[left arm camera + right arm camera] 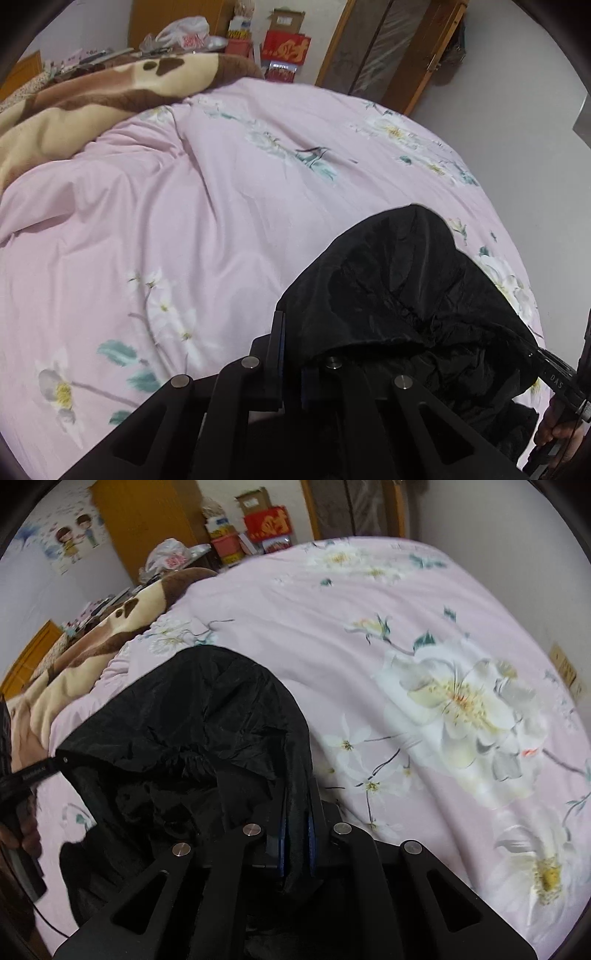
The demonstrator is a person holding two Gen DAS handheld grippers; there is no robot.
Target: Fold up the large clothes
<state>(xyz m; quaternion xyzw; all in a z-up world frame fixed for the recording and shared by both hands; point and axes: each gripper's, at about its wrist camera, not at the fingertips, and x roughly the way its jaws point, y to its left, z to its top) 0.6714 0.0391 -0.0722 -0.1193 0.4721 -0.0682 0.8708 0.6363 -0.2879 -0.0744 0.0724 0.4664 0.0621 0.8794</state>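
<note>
Both tools clamped on black garment edge, left tool & right tool side by side, prob. to spread it over pink bed for folding.

The setting is a bedroom in a private home. Most of both views is filled by a bed covered with a pink floral sheet. A brown-and-cream plush blanket lies bunched at the far side. Behind the bed stand stacked cardboard boxes and a red gift box (printed with gold characters), plus a white plastic bag. An orange-brown wooden cabinet stands by the wall. A cartoon wall sticker decorates the pale wall. The wood-framed panel is possibly a door or mirror.
</note>
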